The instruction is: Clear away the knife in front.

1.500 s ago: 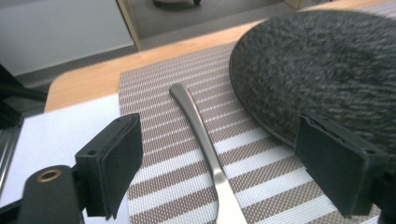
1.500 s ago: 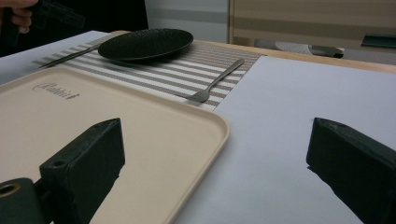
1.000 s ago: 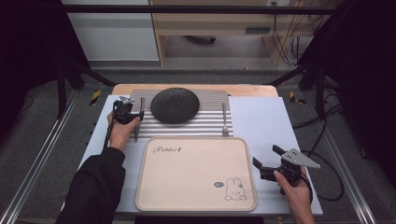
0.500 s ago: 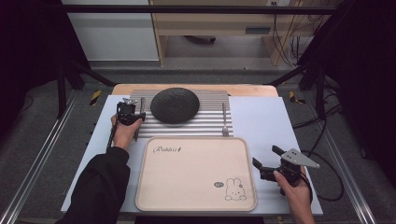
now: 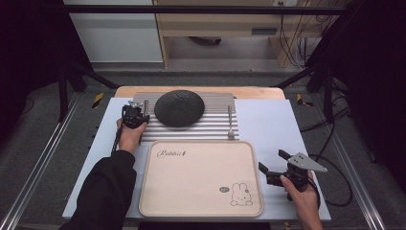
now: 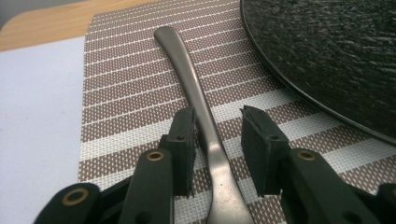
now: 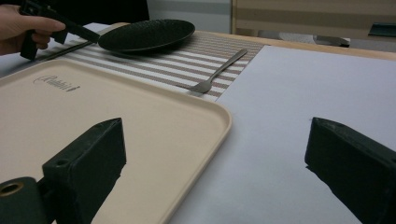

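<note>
A metal utensil handle (image 6: pixel 187 65) lies on the striped placemat (image 6: pixel 126 93), just left of the black textured plate (image 6: pixel 327 51). My left gripper (image 6: pixel 217 126) is open and low over the mat, one jaw on each side of the handle with a gap still showing. From above, the left gripper (image 5: pixel 139 109) sits at the plate's (image 5: pixel 179 108) left edge. My right gripper (image 5: pixel 272 161) is wide open over the white table cover, right of the beige tray (image 5: pixel 201 177). In the right gripper view, nothing lies between the jaws of the right gripper (image 7: pixel 217 140).
A fork (image 5: pixel 230 122) lies on the placemat's right side, also visible as the fork (image 7: pixel 219 70) beyond the tray's corner (image 7: pixel 219 116). The tray, with a rabbit print, takes up the front middle. White cover lies bare at the right. Metal frame rails border the table.
My left gripper has edged slightly right toward the plate, settling around the utensil handle. The right gripper has stayed put.
</note>
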The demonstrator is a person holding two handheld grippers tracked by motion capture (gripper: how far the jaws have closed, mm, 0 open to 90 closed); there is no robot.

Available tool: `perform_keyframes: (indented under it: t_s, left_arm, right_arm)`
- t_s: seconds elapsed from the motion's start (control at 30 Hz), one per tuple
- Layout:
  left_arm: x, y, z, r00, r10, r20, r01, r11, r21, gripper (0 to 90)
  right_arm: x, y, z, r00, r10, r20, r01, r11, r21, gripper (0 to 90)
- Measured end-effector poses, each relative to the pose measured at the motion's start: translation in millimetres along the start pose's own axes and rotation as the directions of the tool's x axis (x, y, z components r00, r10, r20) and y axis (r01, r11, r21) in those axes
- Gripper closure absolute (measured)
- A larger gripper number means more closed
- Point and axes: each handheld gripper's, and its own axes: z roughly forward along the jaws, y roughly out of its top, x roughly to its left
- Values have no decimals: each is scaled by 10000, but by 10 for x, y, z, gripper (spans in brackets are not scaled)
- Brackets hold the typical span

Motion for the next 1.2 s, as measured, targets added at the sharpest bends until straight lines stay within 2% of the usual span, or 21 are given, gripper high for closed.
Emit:
perform_keyframes:
  t_s: [0.03,0.27,0.4,0.63,0.73,0.87,1.03,1.1,1.2]
  left_arm:
    - [0,-2,2,10000,-98,-6,98,10000,-16,671]
    - [13,-5,1,9996,-106,-243,106,9999,-12,760]
    - [-5,-8,-2,9993,64,-376,-63,10000,7,773]
    - [-27,-4,-7,9991,-22,-433,24,10000,27,798]
    - [-10,-4,-27,9992,-175,-369,178,9998,100,799]
    - [15,-18,-71,9993,-140,-343,143,9999,76,800]
    - [38,-25,-183,9992,-372,-144,369,9991,-217,800]
    - [19,-19,-254,9997,-225,0,225,9990,-379,800]
    - [-35,-12,-389,9985,123,543,-88,9979,-638,800]
  right_arm:
    - [-1,0,1,10000,-6,0,6,10000,2,55]
    - [-2,-4,2,10000,10,-10,-10,10000,42,55]
    - [-6,-1,-6,9999,105,-7,-105,9999,15,55]
    - [-14,-2,-19,10000,81,-22,-81,10000,21,55]
    - [-19,-1,-21,9999,98,-23,-98,10000,9,55]
    - [-15,2,-22,9999,161,-46,-161,9999,9,55]
    - [-13,3,-19,9999,82,-76,-82,10000,5,55]
    - [-13,2,-16,9999,70,-83,-70,10000,1,55]
    - [-7,2,-9,9999,115,-93,-114,9999,28,55]
